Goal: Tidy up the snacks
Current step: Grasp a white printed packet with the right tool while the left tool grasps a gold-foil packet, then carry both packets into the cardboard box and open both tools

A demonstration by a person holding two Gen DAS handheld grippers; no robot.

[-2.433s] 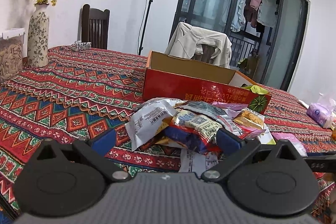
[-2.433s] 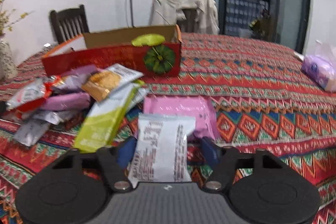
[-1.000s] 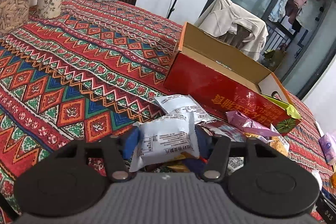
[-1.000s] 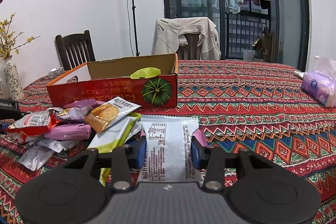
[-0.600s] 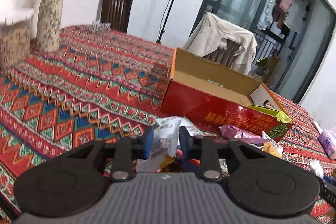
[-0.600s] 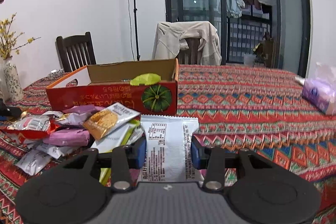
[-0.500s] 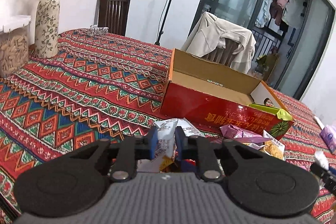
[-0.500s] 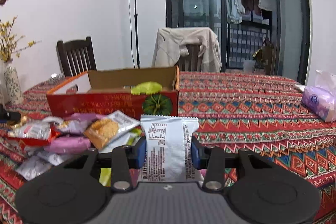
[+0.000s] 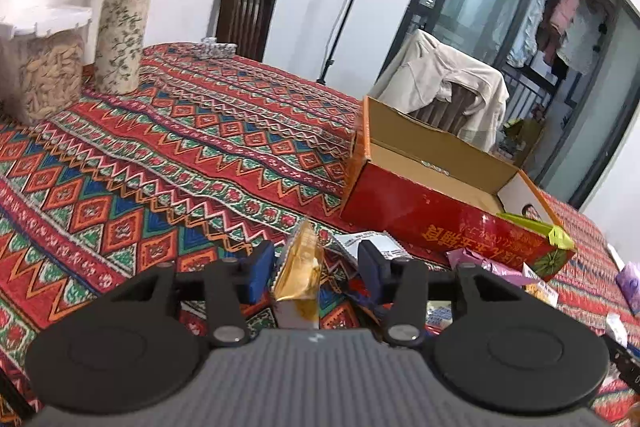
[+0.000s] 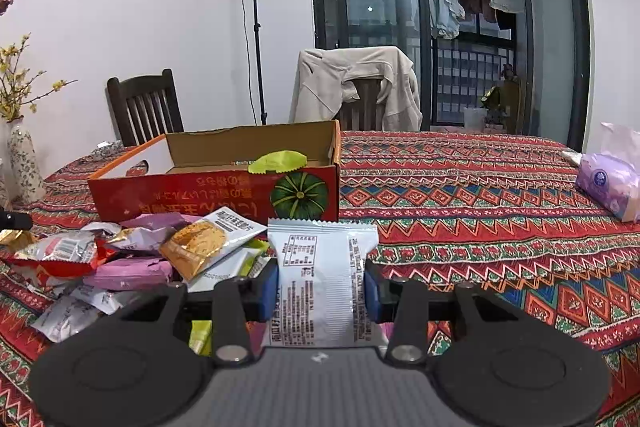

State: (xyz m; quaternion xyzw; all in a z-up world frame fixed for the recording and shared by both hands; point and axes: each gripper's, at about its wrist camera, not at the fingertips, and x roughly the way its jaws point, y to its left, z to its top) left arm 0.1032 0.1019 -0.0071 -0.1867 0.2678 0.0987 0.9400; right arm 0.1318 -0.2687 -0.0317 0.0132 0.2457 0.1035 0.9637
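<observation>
While the right tongs (image 10: 320, 285) grip a white snack packet (image 10: 322, 279) upright between both pads, the open red box (image 10: 224, 183) lies straight ahead across the table (image 10: 480, 195), its long side facing them, nearer this hand. The packet is flat, crinkle-edged, printed with small text. The left tongs (image 9: 316, 269) have just been opening; a thin gold-wrapped snack (image 9: 300, 267) stands edge-on between the parted pads, seemingly free of them. Loose snacks (image 10: 132, 255) are piled before the box.

I can see upside-down Chinese lettering on the red box (image 10: 208, 193) and fine print with a table on the white packet (image 10: 322, 279), none of it legible.
</observation>
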